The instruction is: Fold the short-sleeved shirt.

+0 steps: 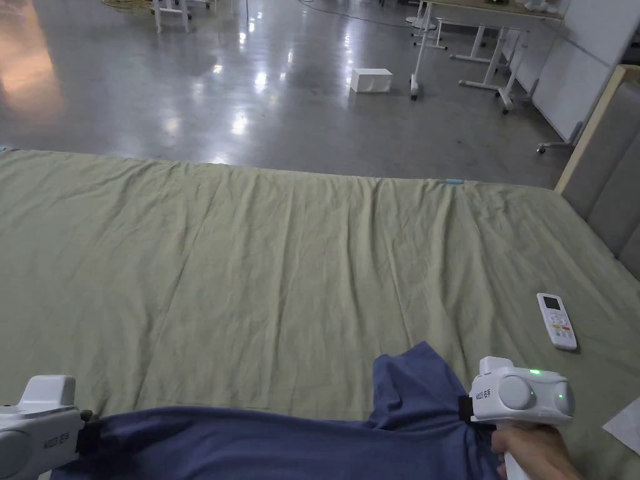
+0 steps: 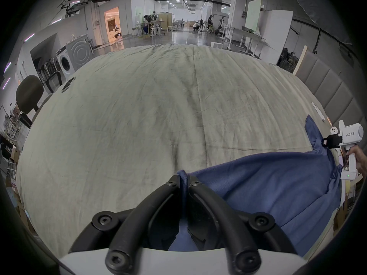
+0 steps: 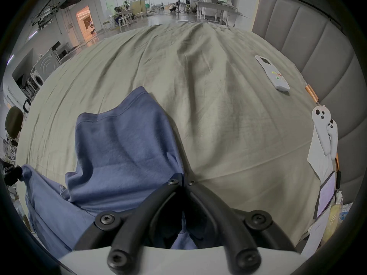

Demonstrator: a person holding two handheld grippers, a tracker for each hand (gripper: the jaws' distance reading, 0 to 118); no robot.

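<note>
While both grippers pinch, shirt (image 1: pixel 262 440) hangs.

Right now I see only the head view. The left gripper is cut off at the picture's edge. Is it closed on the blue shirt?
Observer: Yes. In the left gripper view, the left gripper has both jaws pressed on a rolled edge of the blue shirt.
Operator: And the right gripper, does it hold cloth too?
Observer: In the right gripper view, the right gripper has its tips together, with shirt cloth pinched between them.
Operator: Is something else lying near the remote control?
Observer: Yes. Beyond the remote control, by the grey headboard, two white handheld controllers lie at the edge of the bed.
</note>
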